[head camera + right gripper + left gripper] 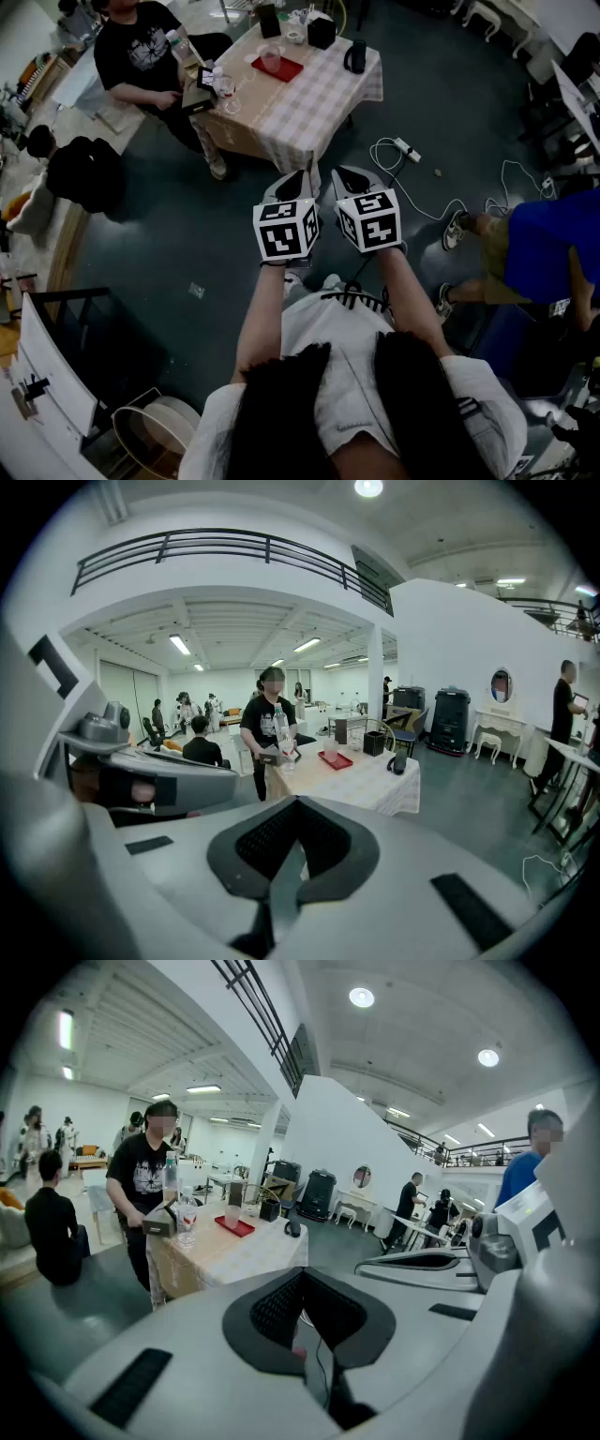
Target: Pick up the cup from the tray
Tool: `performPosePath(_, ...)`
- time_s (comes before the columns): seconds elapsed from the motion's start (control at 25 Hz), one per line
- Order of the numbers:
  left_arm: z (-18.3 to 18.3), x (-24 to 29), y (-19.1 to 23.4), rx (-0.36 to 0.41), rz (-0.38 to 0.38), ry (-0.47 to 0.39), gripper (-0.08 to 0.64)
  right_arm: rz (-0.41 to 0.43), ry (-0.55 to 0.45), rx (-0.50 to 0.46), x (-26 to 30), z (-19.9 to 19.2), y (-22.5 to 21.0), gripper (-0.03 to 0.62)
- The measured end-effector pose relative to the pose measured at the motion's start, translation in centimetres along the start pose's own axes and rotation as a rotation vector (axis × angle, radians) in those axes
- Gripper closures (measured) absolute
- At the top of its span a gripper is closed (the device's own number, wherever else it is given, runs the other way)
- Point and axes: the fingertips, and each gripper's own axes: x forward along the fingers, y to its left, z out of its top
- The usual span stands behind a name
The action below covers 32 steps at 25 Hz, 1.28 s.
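Note:
A clear cup (271, 60) stands on a red tray (285, 69) on the checked-cloth table (309, 103), far ahead of me. Both grippers hang in the air over the dark floor, side by side and well short of the table. My left gripper (295, 185) and right gripper (351, 178) both have their jaws together with nothing in them. The left gripper view shows the cup (232, 1215) and tray (235, 1226) small and distant past the left gripper (305, 1335). In the right gripper view the cup (330, 750) on its tray (337, 760) sits beyond the right gripper (286, 874).
A person in a black shirt (139, 52) is at the table's left side with a box and a water bottle (180, 45). A black jug (355, 58) and black box (322, 31) also stand on the table. Cables and a power strip (405, 148) lie on the floor; a person in blue (553, 244) is at right.

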Motion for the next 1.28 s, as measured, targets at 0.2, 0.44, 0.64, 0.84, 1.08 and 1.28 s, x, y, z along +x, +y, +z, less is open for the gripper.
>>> performPosePath(0.2,0.2,0.2,-0.9,-0.001,-0.003,-0.009,0.554,0.000,-0.002,-0.012,-0.3,-0.1,-0.7,0.586)
performPosePath(0.44,-0.2,0.8,-1.7,0.005,0.014,-0.009,0.554,0.020,-0.006,0.007,-0.4,-0.7,-2.0,0.586)
performPosePath(0.64,-0.8,1.5,-1.9,-0.018,0.044,0.010,0.554,0.099,-0.030,0.025,-0.5,-0.7,-2.4,0.576)
performPosePath(0.84,-0.4,2.4,-1.6,-0.031,0.068,0.006,0.554,0.147,-0.072,-0.043,0.0,0.3,-2.6,0.360)
performPosePath(1.08,1.1,4.2,0.4,-0.036,0.097,-0.004,0.554,0.161,-0.106,-0.033,2.0,1.5,-3.7,0.316)
performPosePath(1.28,3.3,7.2,2.9,-0.002,0.104,-0.004,0.554,0.158,-0.142,-0.043,5.6,3.9,-4.7,0.282)
